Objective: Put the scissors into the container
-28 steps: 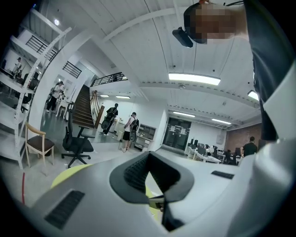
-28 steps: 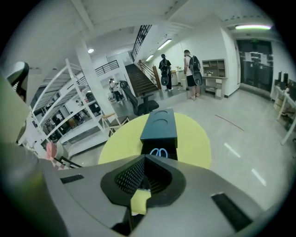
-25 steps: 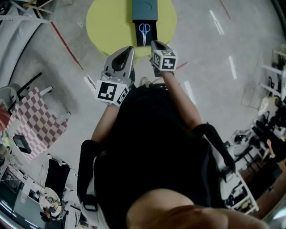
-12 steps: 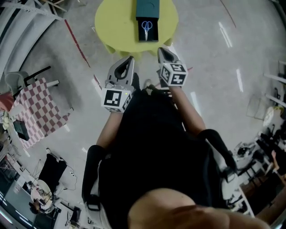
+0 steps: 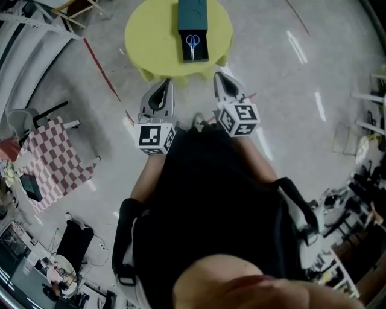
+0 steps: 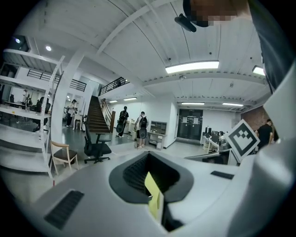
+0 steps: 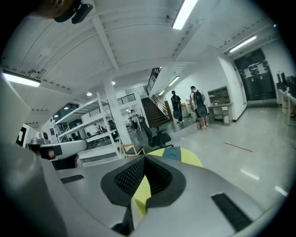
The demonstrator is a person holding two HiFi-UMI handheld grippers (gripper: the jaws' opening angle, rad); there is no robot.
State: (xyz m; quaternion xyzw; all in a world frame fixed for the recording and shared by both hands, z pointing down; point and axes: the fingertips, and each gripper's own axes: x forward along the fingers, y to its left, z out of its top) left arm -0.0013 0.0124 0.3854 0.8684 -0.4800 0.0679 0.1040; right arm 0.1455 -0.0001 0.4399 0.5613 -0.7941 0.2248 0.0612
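both my left gripper (image 5: 161, 89) and right gripper (image 5: 222, 83) are clenched on nothing and have drawn back from the yellow table (image 5: 151, 36); ahead of them, scissors (image 5: 192, 43) lie inside the container (image 5: 193, 12). placement looks complete.

head cam looks steeply down past my torso, yellow table (image 5: 151, 36) far off at top. both gripper cams sit right behind their jaws, tilted up into the hall. right gripper view shares that table (image 7: 193, 157); left gripper view catches the marker cube (image 6: 243, 139) of my right gripper (image 5: 222, 81).
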